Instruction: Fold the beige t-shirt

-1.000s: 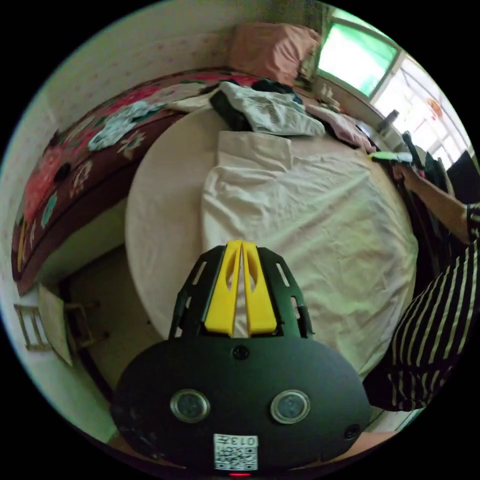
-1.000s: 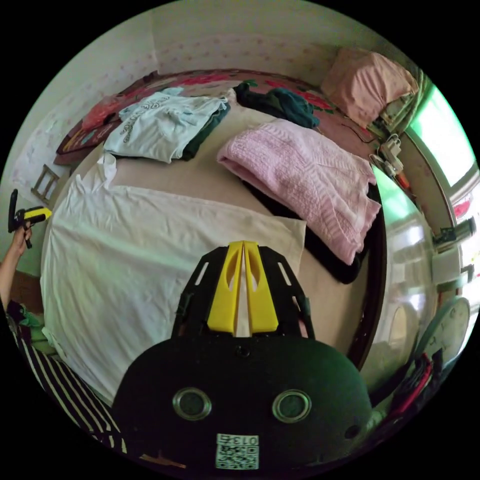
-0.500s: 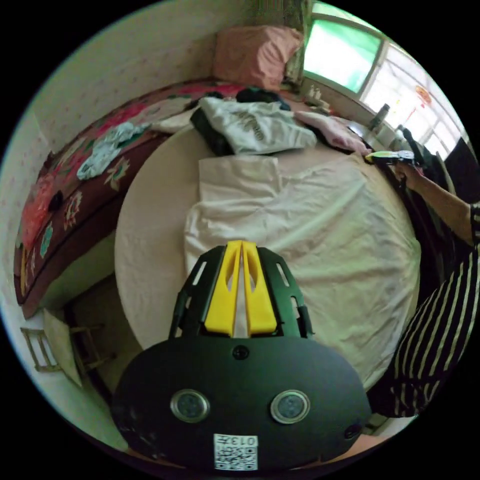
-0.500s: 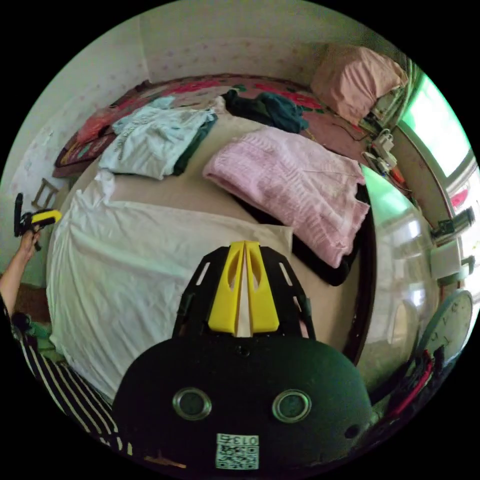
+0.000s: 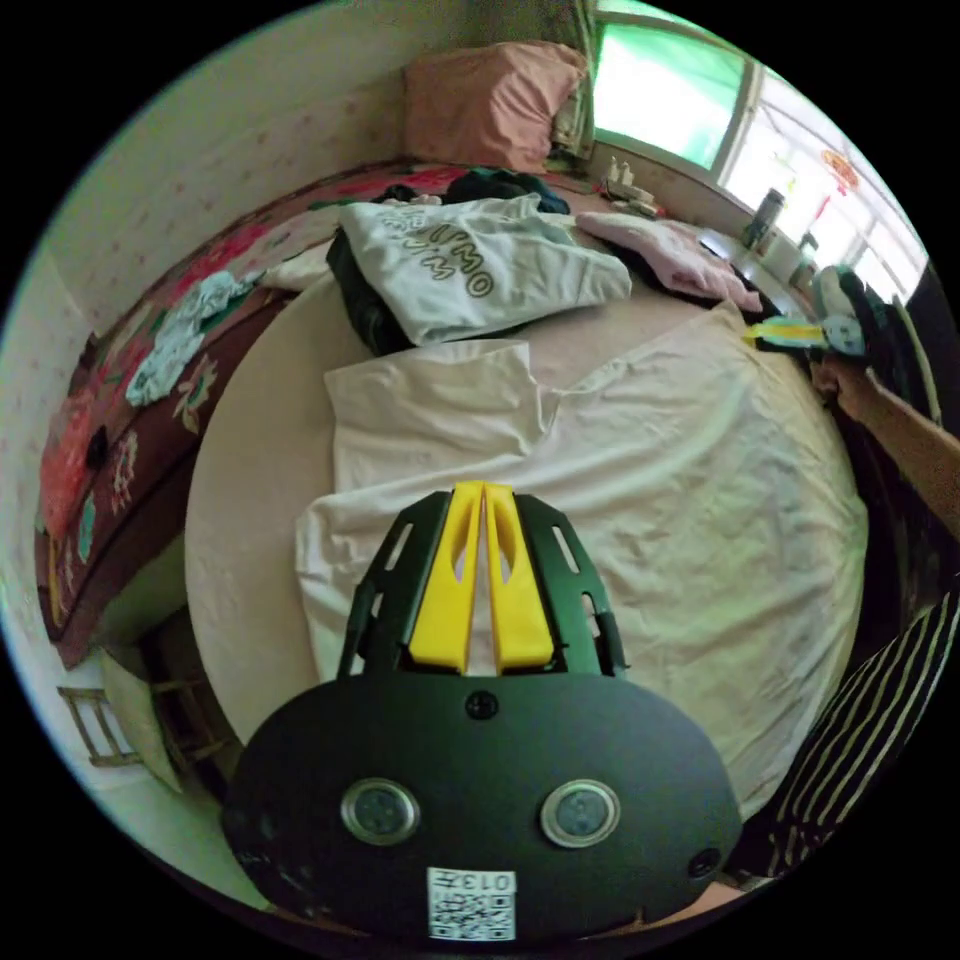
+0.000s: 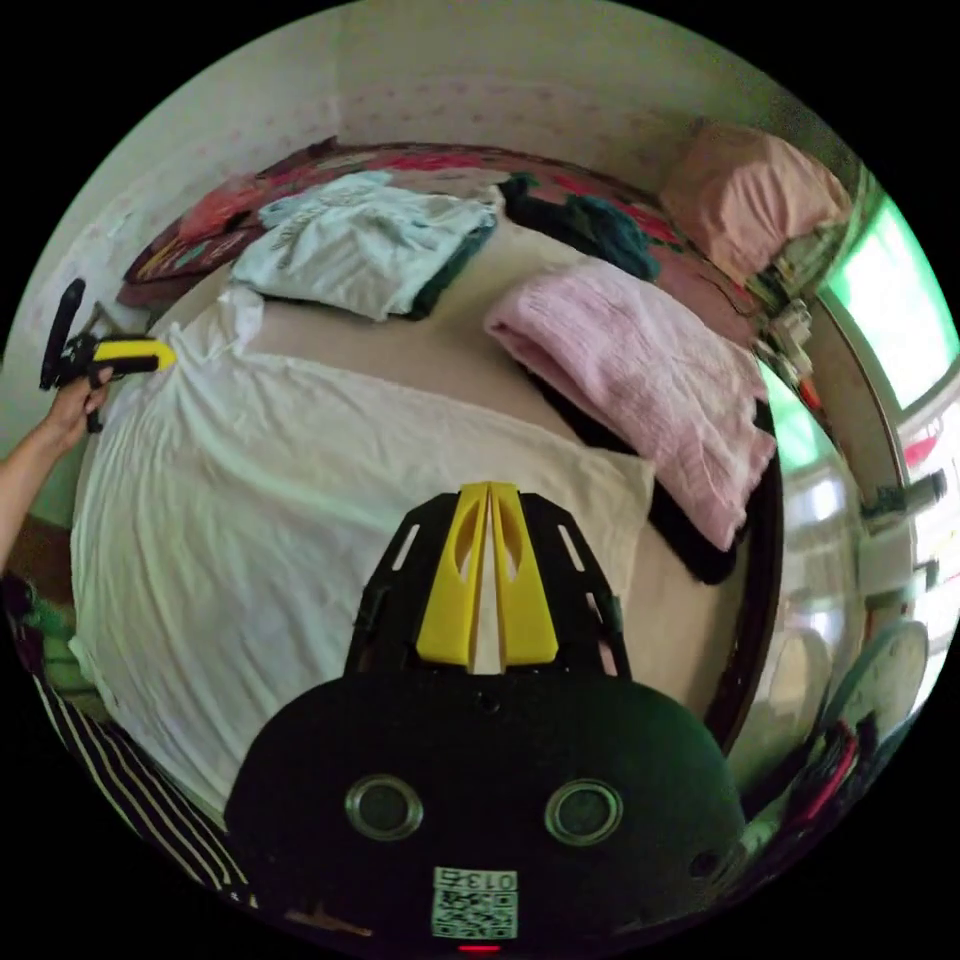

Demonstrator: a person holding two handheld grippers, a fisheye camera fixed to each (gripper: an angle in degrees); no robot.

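Left gripper view: beige t-shirt [image 5: 640, 480] spread across the round table [image 5: 250, 470], filling centre and right of frame, one sleeve [image 5: 430, 410] lying flat toward upper centre. Left gripper [image 5: 483, 492] at lower centre, yellow jaws closed together over the shirt's near edge; whether cloth is pinched between them, cannot tell. Right gripper [image 5: 775, 332] at right edge, at the shirt's far corner, held in a hand [image 5: 840, 375]. Pale printed garment [image 5: 480, 265] folded above the shirt; pink garment [image 5: 670, 255] at upper right.

Right gripper view: right gripper's jaws clenched together at centre, over the shirt's edge; a grip on cloth not discernible. Left gripper at far left beside the shirt's corner.
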